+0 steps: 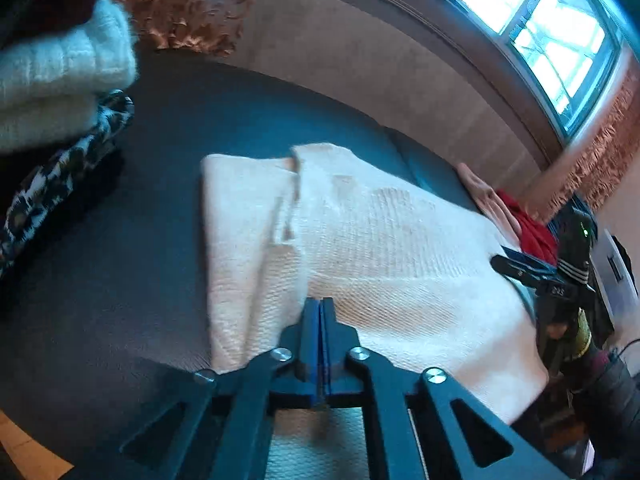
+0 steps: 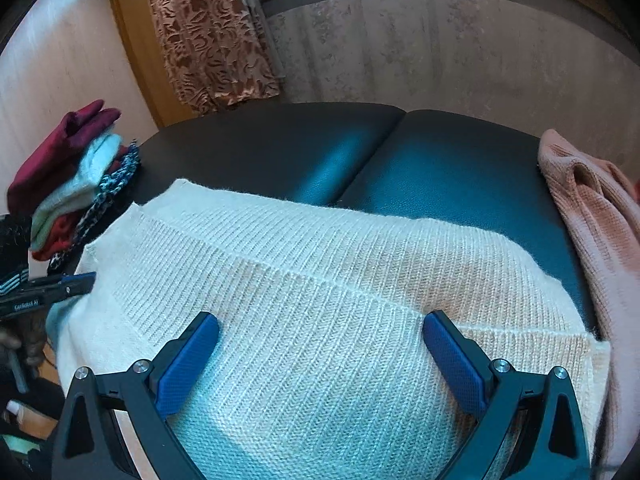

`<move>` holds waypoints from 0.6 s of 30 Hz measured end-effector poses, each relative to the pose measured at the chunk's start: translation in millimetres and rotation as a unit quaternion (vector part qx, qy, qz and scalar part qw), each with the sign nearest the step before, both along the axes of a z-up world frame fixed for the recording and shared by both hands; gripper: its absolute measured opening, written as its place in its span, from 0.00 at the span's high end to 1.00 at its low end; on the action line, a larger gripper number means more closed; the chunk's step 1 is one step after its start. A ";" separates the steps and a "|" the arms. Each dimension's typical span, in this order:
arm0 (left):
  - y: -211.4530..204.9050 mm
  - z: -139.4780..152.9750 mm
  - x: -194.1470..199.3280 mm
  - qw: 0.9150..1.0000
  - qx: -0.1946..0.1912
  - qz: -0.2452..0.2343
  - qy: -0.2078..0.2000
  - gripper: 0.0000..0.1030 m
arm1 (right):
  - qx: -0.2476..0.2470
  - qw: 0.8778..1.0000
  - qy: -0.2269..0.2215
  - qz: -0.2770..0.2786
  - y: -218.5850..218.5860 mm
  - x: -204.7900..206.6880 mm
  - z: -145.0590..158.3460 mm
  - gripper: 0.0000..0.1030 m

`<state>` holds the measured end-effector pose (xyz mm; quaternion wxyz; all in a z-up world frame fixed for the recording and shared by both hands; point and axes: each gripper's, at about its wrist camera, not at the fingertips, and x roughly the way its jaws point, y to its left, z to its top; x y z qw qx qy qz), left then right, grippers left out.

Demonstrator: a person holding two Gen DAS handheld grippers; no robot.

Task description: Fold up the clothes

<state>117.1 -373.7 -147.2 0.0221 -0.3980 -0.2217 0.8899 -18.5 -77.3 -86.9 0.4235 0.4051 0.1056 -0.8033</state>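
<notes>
The cream sweater (image 2: pixel 304 280) lies spread on the dark desk (image 2: pixel 280 148), beside the folded stack (image 2: pixel 72 184). Left gripper (image 1: pixel 319 308) jaws together, empty; right gripper (image 2: pixel 320 332) jaws apart over the sweater.

Cream knitted sweater (image 2: pixel 320 280), ribbed, lies flat across the dark padded table (image 2: pixel 280 148), partly folded: one layer turned over the body, its edge running as a diagonal line. A stack of folded clothes (image 2: pixel 72 184) sits at the table's left end: maroon, pale white, red, leopard print. A pink knit (image 2: pixel 592 216) lies crumpled at the right end.
</notes>
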 end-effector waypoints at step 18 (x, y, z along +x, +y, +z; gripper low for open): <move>-46.5 24.3 17.8 0.996 0.065 0.056 -0.032 0.47 | -0.012 1.000 -0.002 -0.002 -0.8 -16.1 2.5 0.00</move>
